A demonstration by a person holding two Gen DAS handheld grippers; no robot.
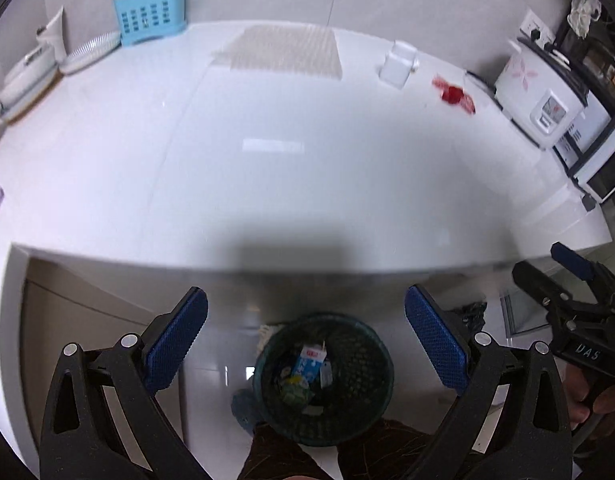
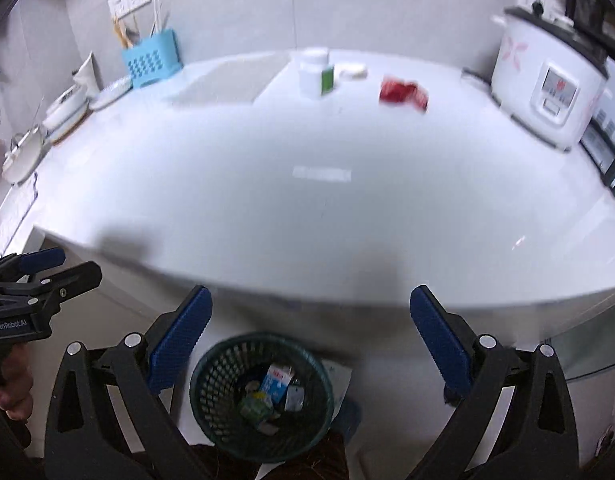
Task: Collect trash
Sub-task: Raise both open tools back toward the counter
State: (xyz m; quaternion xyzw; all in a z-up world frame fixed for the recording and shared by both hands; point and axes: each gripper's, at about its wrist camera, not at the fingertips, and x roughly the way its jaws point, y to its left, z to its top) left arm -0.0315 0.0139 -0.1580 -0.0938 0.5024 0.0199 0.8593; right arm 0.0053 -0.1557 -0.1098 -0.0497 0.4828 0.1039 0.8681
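A dark green mesh bin [image 1: 361, 360] [image 2: 219, 376] stands on the floor below the white counter's front edge. In it lie a blue-and-white milk carton [image 1: 309, 364] [image 2: 275, 384] and a green wrapper [image 1: 295, 394] [image 2: 253, 404]. A red wrapper [image 1: 453, 94] [image 2: 401, 92] lies on the counter at the far right, near a white bottle [image 2: 315, 74]. My left gripper [image 1: 305, 292] hangs open and empty high above the bin. Beside it, my right gripper [image 2: 310, 292] is likewise open and empty. Each shows in the other's view: the right gripper [image 1: 547, 268], the left gripper [image 2: 67, 266].
A white rice cooker [image 1: 543, 96] [image 2: 547, 84] and a microwave [image 1: 599, 168] stand at the counter's right end. A blue utensil basket [image 1: 151, 14] [image 2: 153, 60], plates and a mesh mat [image 1: 283, 52] line the back. The person's dark trouser leg [image 1: 275, 452] is beside the bin.
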